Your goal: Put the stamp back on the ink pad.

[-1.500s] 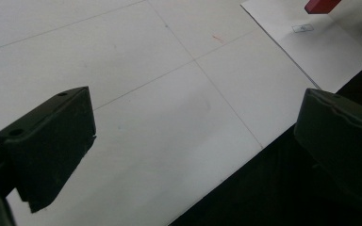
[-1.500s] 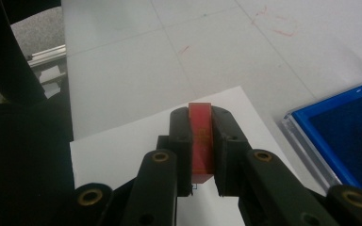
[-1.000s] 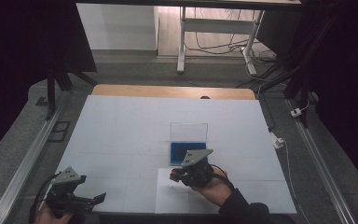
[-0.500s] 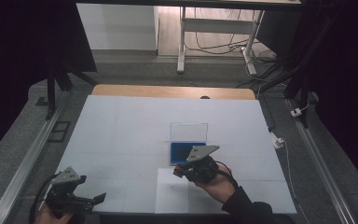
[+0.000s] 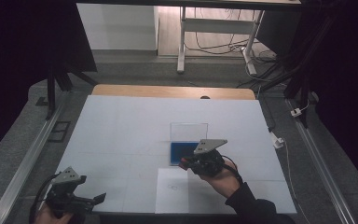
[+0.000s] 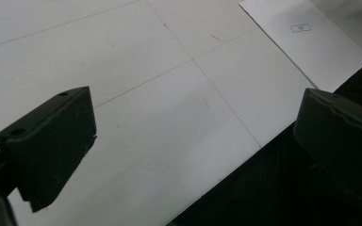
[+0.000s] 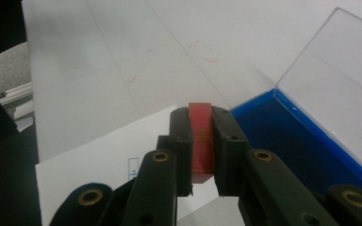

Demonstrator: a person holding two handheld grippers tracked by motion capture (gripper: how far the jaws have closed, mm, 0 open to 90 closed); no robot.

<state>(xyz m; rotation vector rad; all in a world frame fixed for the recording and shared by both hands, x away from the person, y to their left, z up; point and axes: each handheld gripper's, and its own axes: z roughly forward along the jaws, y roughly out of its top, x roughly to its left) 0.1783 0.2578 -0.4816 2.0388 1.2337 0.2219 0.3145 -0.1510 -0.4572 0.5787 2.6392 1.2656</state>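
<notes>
The red block [image 7: 201, 141] is clamped upright between the jaws of my right gripper [image 7: 201, 150], held above the near edge of the white sheet [image 7: 99, 165] and just beside the blue tray [image 7: 292, 141] with its clear lid [image 7: 339, 80] standing open. In the high view my right gripper [image 5: 204, 161] hangs at the near side of the tray [image 5: 181, 150], off the bench [image 5: 121, 126]. My left gripper [image 5: 74, 198] sits idle at the near left corner, its jaws wide apart with nothing between them.

I judge this as the carry step: the block is in hand and needs a place. The tray looks the likelier target. Next I would bring the block over the blue floor, keep it level, lower until it rests, then part the jaws, staying clear of the tray's rim and the lid.
</notes>
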